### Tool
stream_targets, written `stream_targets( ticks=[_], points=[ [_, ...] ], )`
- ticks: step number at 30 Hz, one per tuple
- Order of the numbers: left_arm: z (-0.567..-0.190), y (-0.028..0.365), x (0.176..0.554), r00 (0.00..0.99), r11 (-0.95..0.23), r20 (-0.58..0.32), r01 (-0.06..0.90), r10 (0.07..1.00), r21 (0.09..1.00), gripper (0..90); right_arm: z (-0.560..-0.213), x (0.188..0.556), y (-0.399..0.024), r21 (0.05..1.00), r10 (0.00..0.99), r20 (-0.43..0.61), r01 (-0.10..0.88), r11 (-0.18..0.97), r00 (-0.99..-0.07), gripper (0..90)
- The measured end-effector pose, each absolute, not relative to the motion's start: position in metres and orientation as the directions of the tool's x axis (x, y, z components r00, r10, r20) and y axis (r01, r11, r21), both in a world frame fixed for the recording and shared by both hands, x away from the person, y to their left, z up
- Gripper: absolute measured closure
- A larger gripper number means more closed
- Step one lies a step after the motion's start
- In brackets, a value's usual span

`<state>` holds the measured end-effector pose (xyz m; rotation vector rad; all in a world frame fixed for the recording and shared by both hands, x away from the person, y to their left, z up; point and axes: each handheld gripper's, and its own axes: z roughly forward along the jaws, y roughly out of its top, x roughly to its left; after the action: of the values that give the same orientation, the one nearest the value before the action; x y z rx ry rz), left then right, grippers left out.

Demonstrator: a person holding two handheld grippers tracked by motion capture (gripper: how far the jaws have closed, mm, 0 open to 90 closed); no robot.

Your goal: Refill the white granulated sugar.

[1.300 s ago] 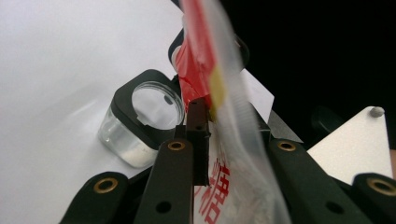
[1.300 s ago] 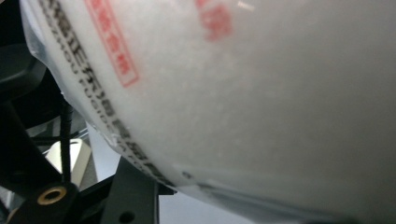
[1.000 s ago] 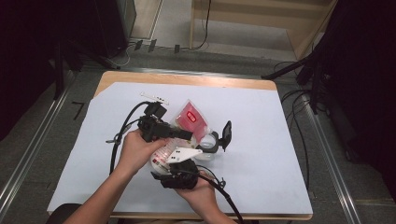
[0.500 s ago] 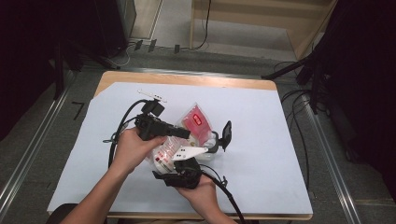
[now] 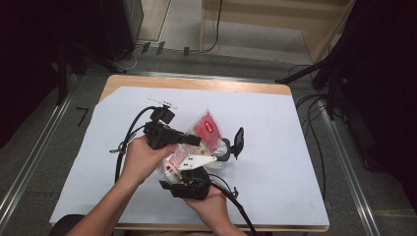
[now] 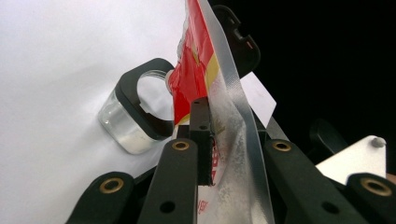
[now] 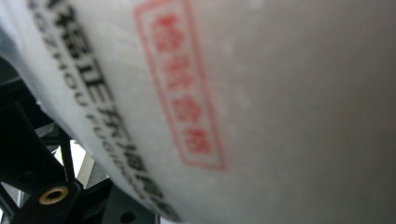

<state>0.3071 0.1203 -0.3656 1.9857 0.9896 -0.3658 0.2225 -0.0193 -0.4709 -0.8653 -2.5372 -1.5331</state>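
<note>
A clear plastic bag (image 5: 194,142) with a red label is being held up over the white table (image 5: 275,147), its mouth tilting toward a small glass jar (image 6: 126,123) with a black lid. The left gripper (image 6: 224,135) is clamping the bag's upper edge. The right gripper (image 5: 189,172) is pressing against the bag's lower end, though I cannot tell how its jaws are standing.

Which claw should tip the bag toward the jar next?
Left. Its claw pinches the bag near the top, right beside the open jar; the right claw grips the bag's lower end, farther off.
</note>
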Motion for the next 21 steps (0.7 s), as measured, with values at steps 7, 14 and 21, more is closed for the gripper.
stream_targets(
  ticks=[7, 14, 21],
  points=[
    [-0.356, 0.114, 0.305, 0.673, -0.372, -0.527, 0.733, 0.52, 0.569, 76.2, -0.463, 0.226, -0.02, 0.808, 0.375, 0.373, 0.496, 0.318, -0.849, 61.2],
    [-0.35, 0.112, 0.313, 0.663, -0.408, -0.528, 0.746, 0.53, 0.527, 85.5, -0.459, 0.221, -0.015, 0.832, 0.392, 0.252, 0.405, 0.38, -0.885, 57.6],
    [-0.341, 0.103, 0.322, 0.65, -0.442, -0.521, 0.759, 0.553, 0.478, 83.2, -0.455, 0.227, -0.013, 0.836, 0.387, 0.302, 0.437, 0.332, -0.871, 61.6]
  ],
)
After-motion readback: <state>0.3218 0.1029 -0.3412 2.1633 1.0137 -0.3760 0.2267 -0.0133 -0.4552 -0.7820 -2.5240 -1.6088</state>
